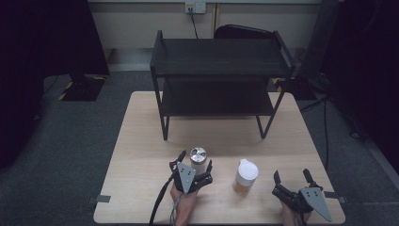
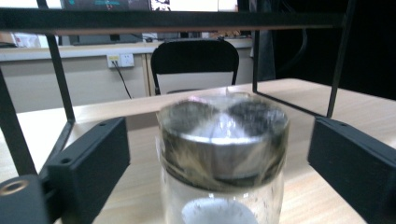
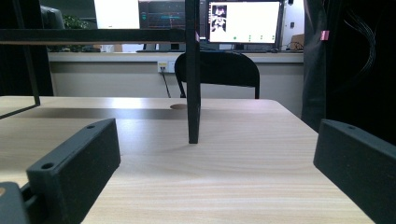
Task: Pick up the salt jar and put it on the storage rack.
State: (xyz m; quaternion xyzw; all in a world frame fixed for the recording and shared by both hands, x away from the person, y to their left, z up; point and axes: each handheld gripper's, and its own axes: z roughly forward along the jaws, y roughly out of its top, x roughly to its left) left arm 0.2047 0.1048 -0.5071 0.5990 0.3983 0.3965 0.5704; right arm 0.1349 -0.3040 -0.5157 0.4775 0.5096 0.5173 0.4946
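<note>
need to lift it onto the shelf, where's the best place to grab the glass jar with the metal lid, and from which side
Grip the glass jar on its straight wall just under the metal lid, coming level from the person's side. It stands upright and round, so jaws either side hold it square. The left gripper already has it between open jaws.

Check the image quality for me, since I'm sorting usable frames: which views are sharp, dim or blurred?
High view: dim, corners dark, but the jar and cup read clearly. Left gripper view: the jar between the open jaws is smeared with blur, its lid streaked; the chair behind is sharper. Right gripper view: sharp and evenly lit, with screens glaring bright and the rack leg crisp.
</note>
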